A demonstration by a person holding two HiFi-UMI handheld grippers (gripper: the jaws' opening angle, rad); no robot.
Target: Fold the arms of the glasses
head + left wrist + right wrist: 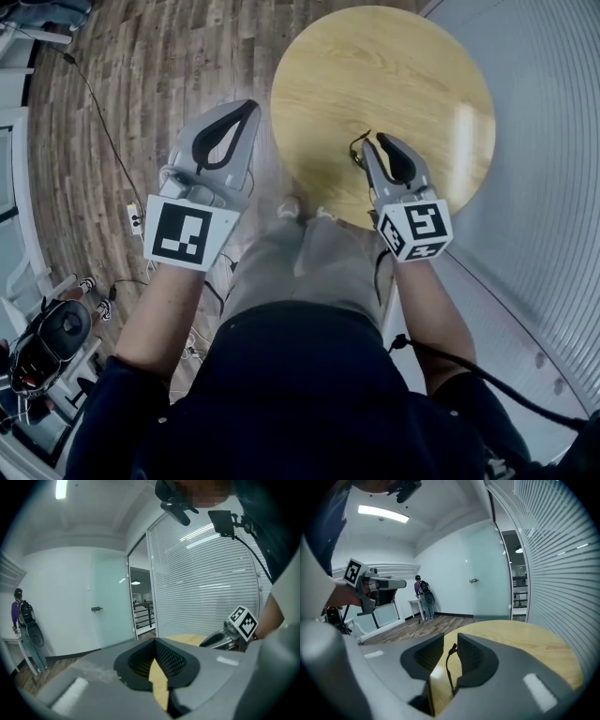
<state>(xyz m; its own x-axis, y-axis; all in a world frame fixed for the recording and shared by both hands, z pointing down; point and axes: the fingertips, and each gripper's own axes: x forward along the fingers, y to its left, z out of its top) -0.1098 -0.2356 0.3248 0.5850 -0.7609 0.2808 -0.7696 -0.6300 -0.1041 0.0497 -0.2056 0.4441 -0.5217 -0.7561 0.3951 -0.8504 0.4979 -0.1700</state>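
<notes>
While the left gripper (251,107) hangs shut off the table's (412,75) left edge, the glasses arm (449,667) runs lengthwise between the right gripper's (450,641) slightly parted jaws.

Two hand-held grippers (251,107) (381,139), one pair of glasses (358,150), one table (375,66).

right hand-held gripper (450,640) jaws stand a little apart over the near edge of the round wooden counter (525,641); a thin dark glasses arm (447,670) rises between them, just beside the right-hand jaw
</notes>
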